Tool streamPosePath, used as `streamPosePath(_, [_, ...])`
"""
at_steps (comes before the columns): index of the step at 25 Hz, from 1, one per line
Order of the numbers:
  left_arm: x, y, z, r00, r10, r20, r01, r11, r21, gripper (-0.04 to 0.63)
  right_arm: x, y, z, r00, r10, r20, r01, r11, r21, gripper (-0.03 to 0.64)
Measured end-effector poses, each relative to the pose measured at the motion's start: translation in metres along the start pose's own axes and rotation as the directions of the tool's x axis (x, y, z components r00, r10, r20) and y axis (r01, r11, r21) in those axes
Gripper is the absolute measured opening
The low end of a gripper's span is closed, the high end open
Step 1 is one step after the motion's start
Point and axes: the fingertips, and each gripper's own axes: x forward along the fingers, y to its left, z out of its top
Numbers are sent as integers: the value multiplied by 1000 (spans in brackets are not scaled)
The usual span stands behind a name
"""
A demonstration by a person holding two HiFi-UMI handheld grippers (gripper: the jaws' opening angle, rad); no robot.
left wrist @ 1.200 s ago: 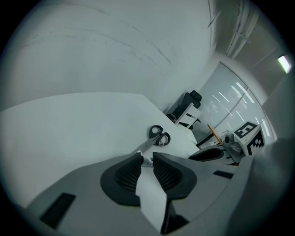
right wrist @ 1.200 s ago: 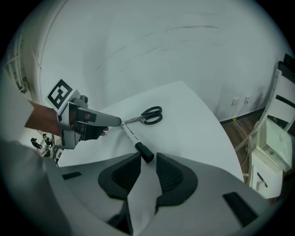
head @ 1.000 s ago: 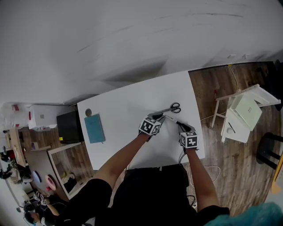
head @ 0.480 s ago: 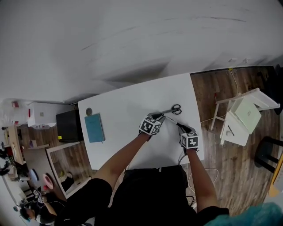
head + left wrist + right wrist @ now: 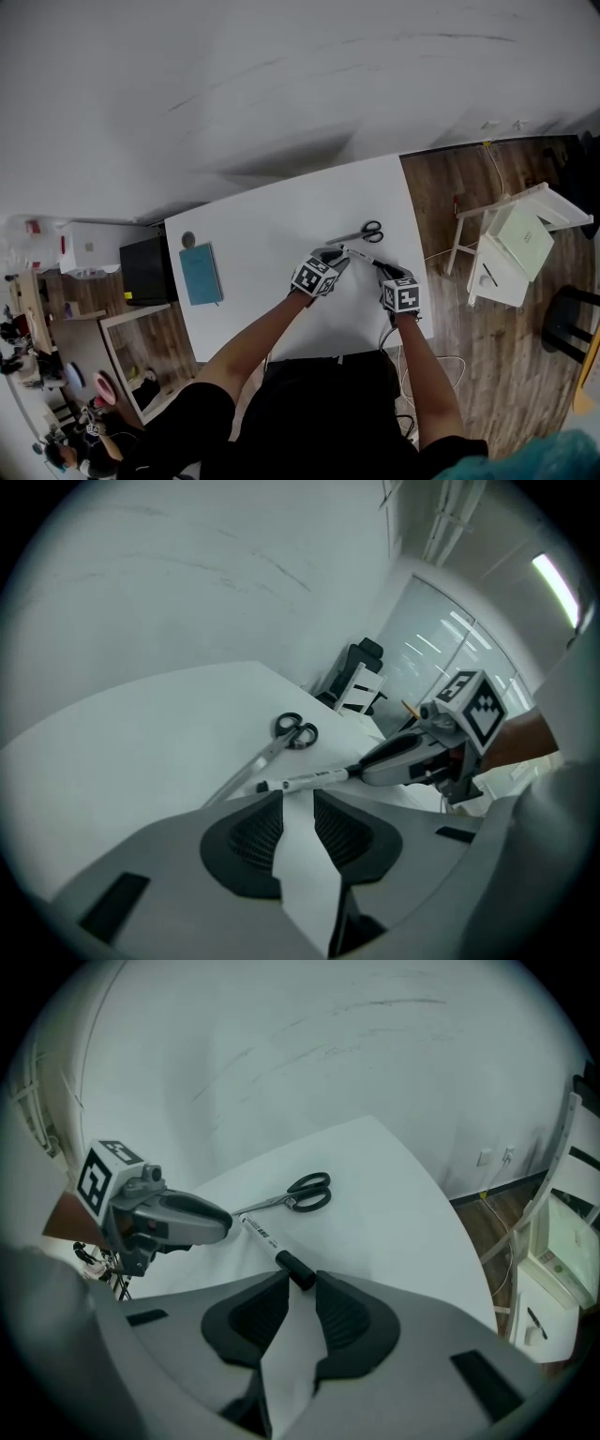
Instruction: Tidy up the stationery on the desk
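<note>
**Pen held over the desk by the right claw, left claw loosened at its far end**

The white desk (image 5: 272, 225) fills the middle of the head view, with a pale wall at 12 o'clock and wood floor at 3 o'clock. Only this view shows the blue notebook (image 5: 201, 274). It lies flat near the desk's 9 o'clock edge, well apart from everything else, with a small round thing (image 5: 188, 239) just beyond it at 12 o'clock; what that thing is cannot be made out.

The left gripper (image 5: 335, 254) and the right gripper (image 5: 385, 269) sit side by side toward the desk's 3 o'clock end, both tilted downward.

The scissors (image 5: 361, 232) rest flat on the desk at 1 o'clock from the left gripper. Their black handles point to 3 o'clock, and neither claw touches them.

The pen (image 5: 364, 255) spans the gap between the two claws.

The right gripper view shows what the head view cannot: that claw is clamped on the pen's black end, and the white barrel runs off toward 10 o'clock.

The left gripper view shows its jaws apart, with bare desk in the gap. They have just been opening. The pen's white end lies across just past the tips, and no pad presses on it.
</note>
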Motion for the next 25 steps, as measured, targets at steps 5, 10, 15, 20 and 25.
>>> streamPosePath(5, [-13,-20,-19,1000,-8,23,8,1000,2,94,1,-1,-1,1000,-6,-14,6,1000,0,100])
streamPosePath(10, [-13,18,-3,997,54,57,-49,996,-78,101,1,2,-1,1000,-12,-12,12,1000,-7,100])
streamPosePath(15, [2,25,4,1000,15,5,-15,999,-39,120,0,9,0,1000,-22,-8,22,1000,-3,100])
streamPosePath(20, [7,20,1,1000,7,-8,-8,999,-46,126,-1,5,3,999,-32,3,32,999,17,100])
streamPosePath(25, [-4,-1,-18,999,-24,-26,23,998,-59,129,0,-4,12,999,-45,10,44,999,30,100])
